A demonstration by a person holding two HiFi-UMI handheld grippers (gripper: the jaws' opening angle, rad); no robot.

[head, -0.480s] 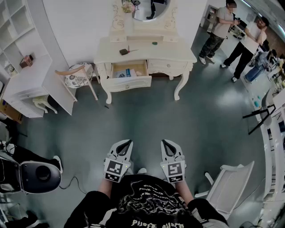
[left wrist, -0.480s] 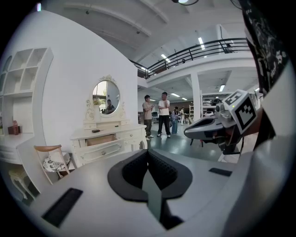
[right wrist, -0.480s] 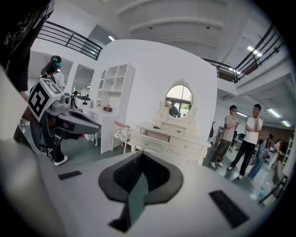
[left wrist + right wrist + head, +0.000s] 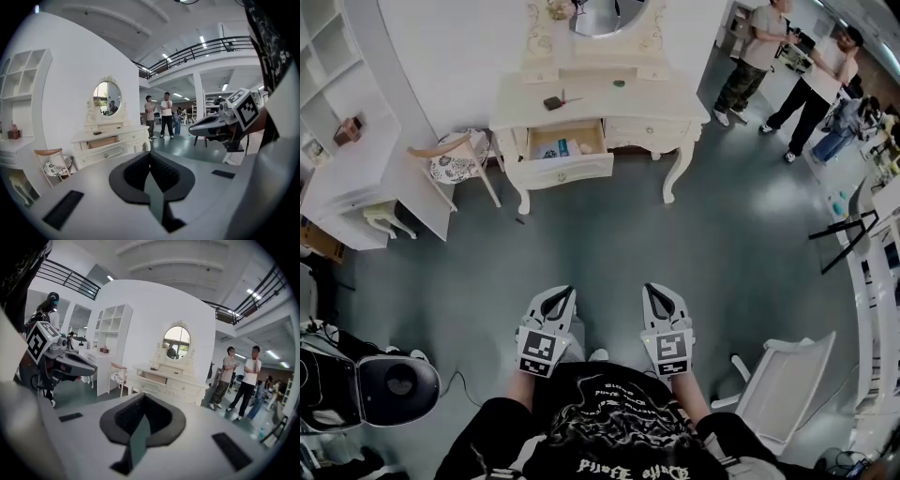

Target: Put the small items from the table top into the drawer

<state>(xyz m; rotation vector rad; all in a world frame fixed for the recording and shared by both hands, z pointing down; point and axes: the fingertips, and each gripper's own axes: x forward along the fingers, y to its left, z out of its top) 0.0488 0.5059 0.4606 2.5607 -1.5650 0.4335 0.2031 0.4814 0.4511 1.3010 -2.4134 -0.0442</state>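
Foremost, the small items on the table top:

- dark flat object [image 4: 551, 102], toward the left of the top
- thin stick-like piece [image 4: 574, 97], just beside it
- small round thing [image 4: 620, 83], farther right

All three lie on the white dressing table [image 4: 667, 105], well apart from both grippers.

Next, the drawer [image 4: 569, 169]. It stands pulled out under the left part of the top. A bluish item [image 4: 562, 147] lies inside, and the rest of the contents are too small to tell.

Around the table:

- oval mirror [image 4: 602, 13], upright at the back
- chair with patterned seat [image 4: 453, 167], just left of the table
- white desk [image 4: 366, 178], beyond the chair
- two standing people [image 4: 757, 52], off to the right
- grey-green floor [image 4: 609, 244], between the table and the person

Nearest the camera:

- left gripper [image 4: 565, 292] — jaws clenched together, nothing between them
- right gripper [image 4: 652, 291] — likewise clenched and empty

Both are held side by side in front of the person's body, pointing toward the table. A white chair [image 4: 787, 384] stands at the person's right.
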